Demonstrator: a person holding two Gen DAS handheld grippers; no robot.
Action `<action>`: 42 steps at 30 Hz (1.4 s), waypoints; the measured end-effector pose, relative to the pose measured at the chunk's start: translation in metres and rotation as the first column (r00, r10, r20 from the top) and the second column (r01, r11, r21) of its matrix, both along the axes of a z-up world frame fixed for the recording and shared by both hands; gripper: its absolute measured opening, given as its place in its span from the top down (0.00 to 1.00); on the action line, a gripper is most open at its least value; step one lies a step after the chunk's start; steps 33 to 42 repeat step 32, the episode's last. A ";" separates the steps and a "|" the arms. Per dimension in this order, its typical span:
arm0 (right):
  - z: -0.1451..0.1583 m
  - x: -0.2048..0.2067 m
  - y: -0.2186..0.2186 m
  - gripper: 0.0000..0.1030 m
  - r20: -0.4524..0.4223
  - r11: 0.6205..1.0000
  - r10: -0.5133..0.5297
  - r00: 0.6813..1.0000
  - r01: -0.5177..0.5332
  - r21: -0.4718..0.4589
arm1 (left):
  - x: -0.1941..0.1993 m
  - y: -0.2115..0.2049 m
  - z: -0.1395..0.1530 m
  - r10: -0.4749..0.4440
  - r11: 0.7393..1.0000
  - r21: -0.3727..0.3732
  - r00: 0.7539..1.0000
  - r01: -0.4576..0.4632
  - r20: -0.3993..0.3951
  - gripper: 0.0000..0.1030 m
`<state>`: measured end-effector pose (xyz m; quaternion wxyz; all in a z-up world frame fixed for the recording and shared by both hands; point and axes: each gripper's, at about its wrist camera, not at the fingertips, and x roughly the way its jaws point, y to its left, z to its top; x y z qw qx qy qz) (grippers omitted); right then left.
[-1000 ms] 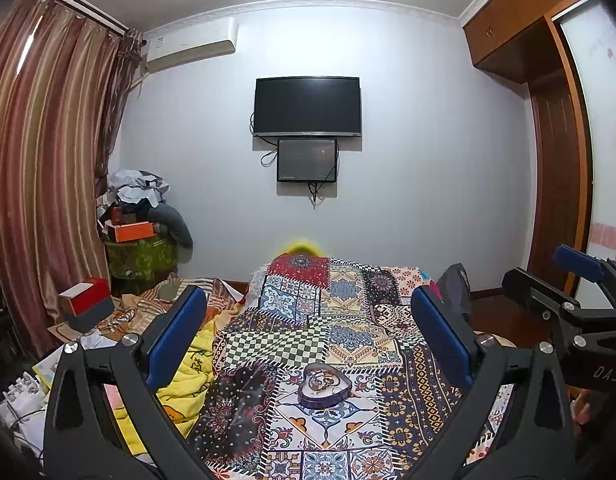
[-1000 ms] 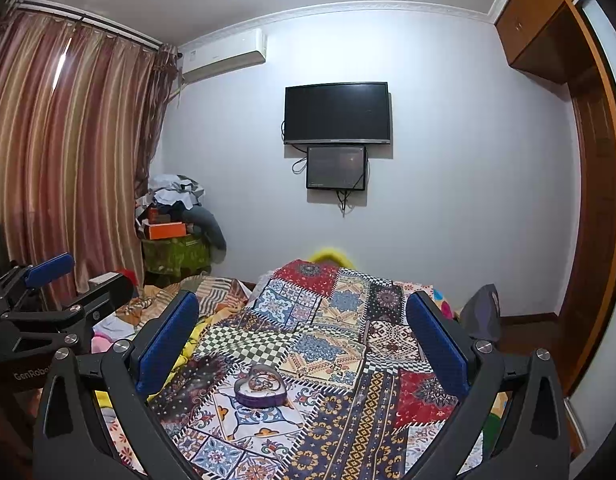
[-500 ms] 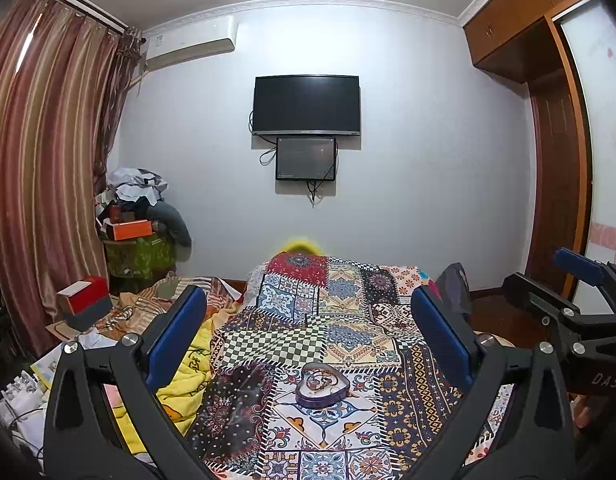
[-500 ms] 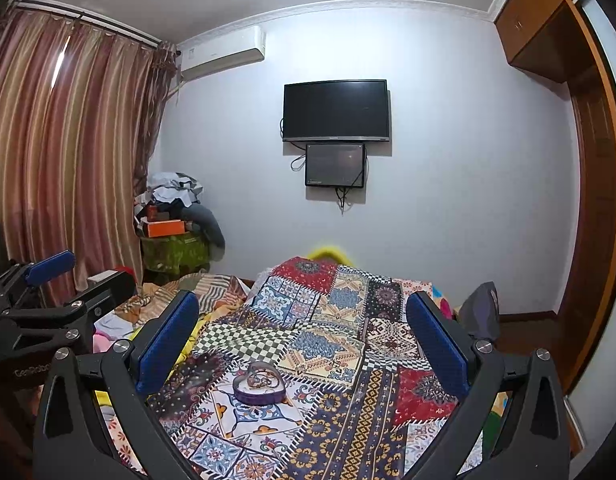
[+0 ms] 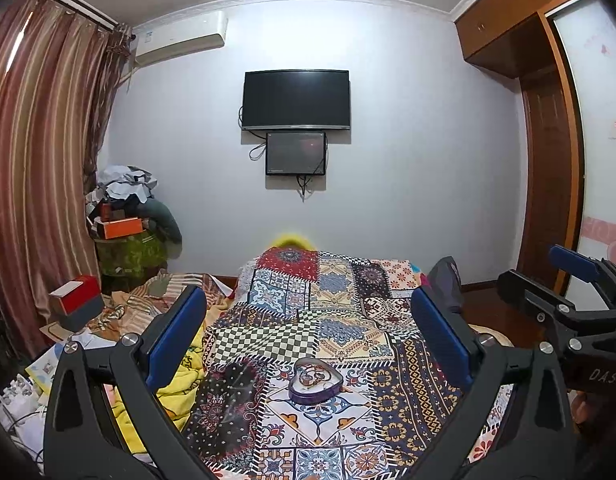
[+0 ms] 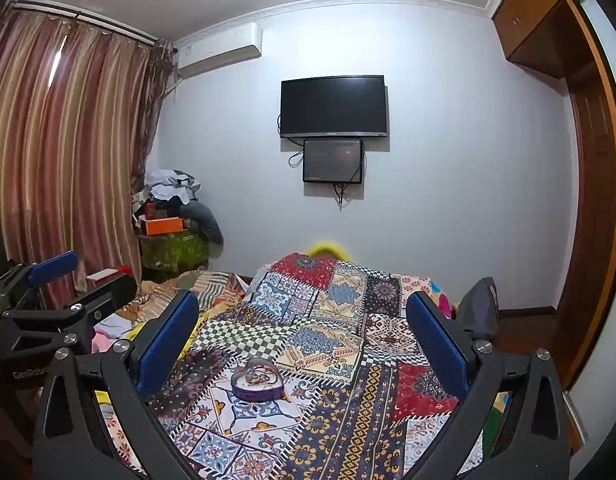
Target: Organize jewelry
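A purple heart-shaped jewelry box [image 5: 316, 381] [image 6: 258, 384] lies open on the patchwork bedspread [image 5: 340, 320] [image 6: 340, 344], with small jewelry pieces inside that are too small to tell apart. My left gripper [image 5: 308, 344] is open and held above the bed, the box lying below and ahead between its blue-padded fingers [image 5: 175, 336]. My right gripper [image 6: 303, 340] is open too, with the box ahead and a little left of its middle. Each gripper shows at the edge of the other's view: the right gripper [image 5: 576, 304] and the left gripper [image 6: 47, 300].
A yellow blanket [image 5: 179, 376] and loose clothes lie left of the bedspread. A red and grey box [image 5: 75, 300] sits at the left, with a cluttered green stand [image 5: 127, 248] by the striped curtain [image 5: 35, 184]. A television [image 5: 296, 99] hangs on the far wall; a wooden wardrobe [image 5: 548, 160] stands right.
Both views have shifted very slightly; the heart box sits a touch lower and nearer in the right wrist view. Both grippers stay open.
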<state>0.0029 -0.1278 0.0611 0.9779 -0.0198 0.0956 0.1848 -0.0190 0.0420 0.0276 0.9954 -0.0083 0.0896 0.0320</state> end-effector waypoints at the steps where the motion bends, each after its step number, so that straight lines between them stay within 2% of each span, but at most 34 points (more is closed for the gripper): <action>1: 0.000 0.000 0.000 0.00 -0.001 1.000 0.000 1.000 0.000 0.000 | 0.000 -0.001 0.000 -0.004 1.000 0.001 1.000 0.004 -0.002 0.01; 42: -0.002 0.005 0.001 0.00 -0.020 1.000 -0.005 1.000 0.005 -0.001 | 0.009 0.000 -0.003 -0.003 1.000 -0.005 1.000 0.003 -0.016 0.01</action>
